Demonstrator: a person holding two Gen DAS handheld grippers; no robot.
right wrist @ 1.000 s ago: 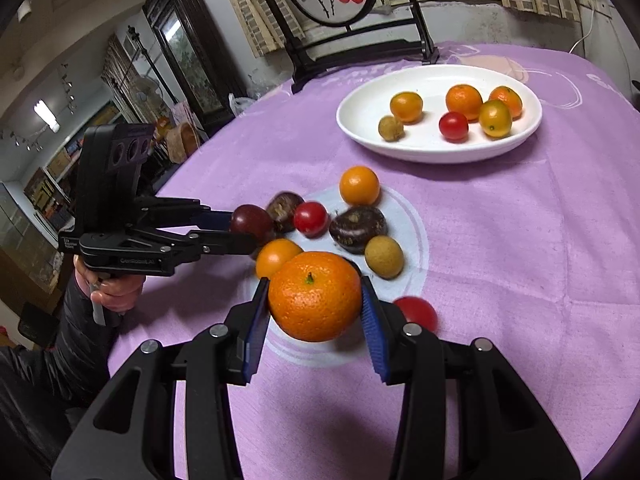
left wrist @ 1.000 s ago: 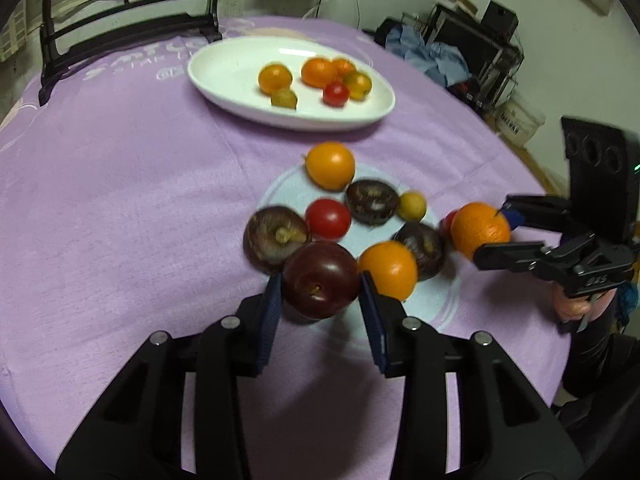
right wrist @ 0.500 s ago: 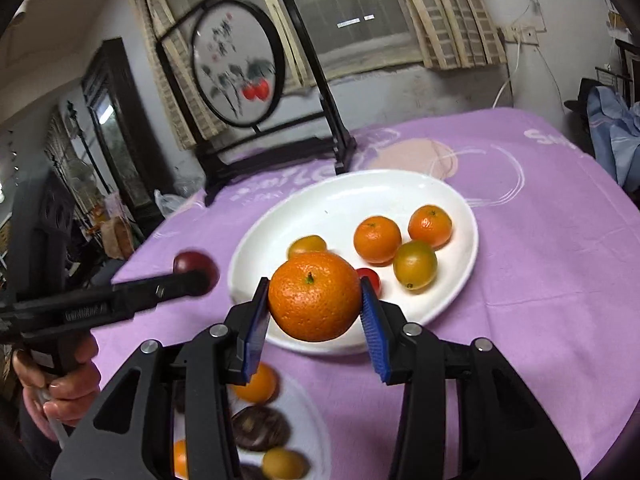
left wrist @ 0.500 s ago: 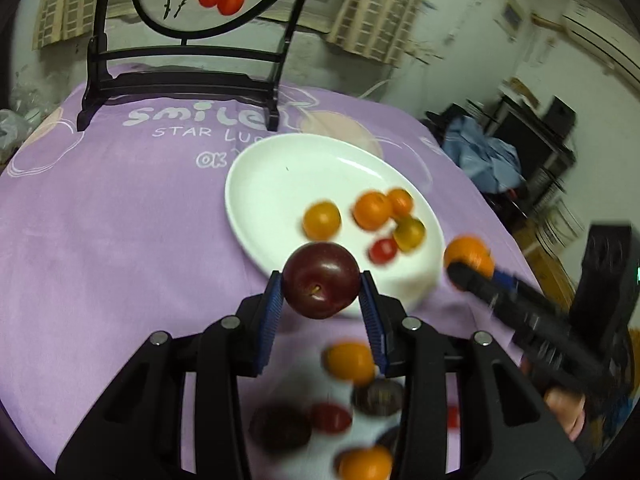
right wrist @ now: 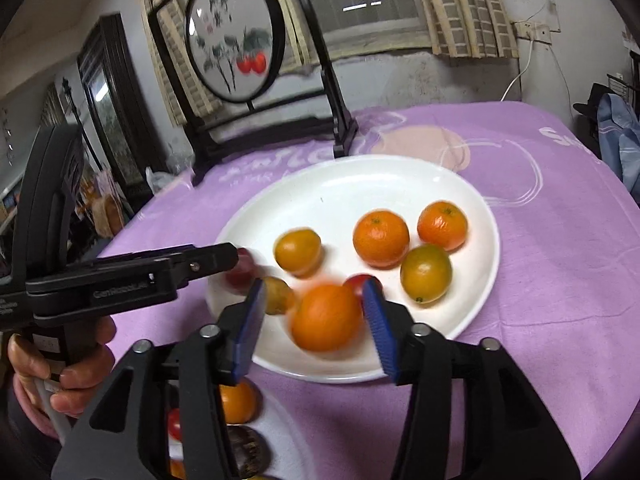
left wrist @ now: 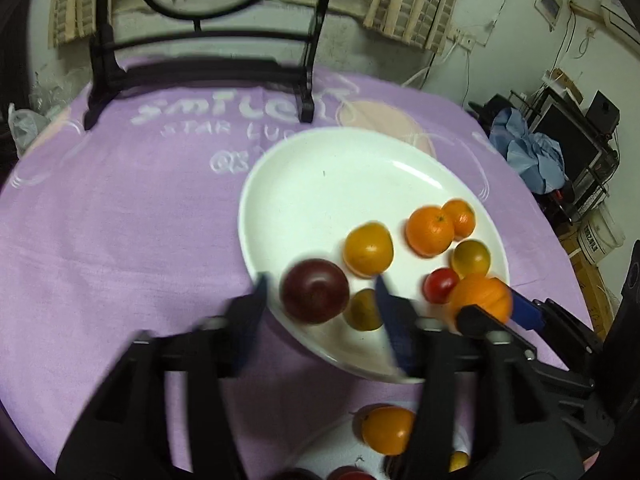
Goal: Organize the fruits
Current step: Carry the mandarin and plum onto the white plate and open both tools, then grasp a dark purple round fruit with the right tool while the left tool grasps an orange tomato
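Both grippers hang over the near edge of the white oval plate [left wrist: 320,184]. My left gripper [left wrist: 320,300] is open; the dark red plum [left wrist: 314,291] sits loose and blurred between its spread fingers, at the plate's near rim. My right gripper [right wrist: 314,316] is open too; the orange [right wrist: 326,317] is blurred between its fingers, apart from both pads. The plate [right wrist: 360,184] holds several oranges, yellow fruits and a red tomato [left wrist: 440,285]. The right gripper also shows in the left wrist view [left wrist: 496,312], and the left gripper in the right wrist view [right wrist: 232,256].
A purple cloth [left wrist: 120,220] covers the round table. More fruit lies near me, including an orange [left wrist: 386,429] and dark fruit [right wrist: 248,450]. A black framed round screen [right wrist: 236,44] stands at the table's far edge.
Both grippers have moved down over the plate's near edge and opened. The plum and the orange have left the pads and are blurred in motion.
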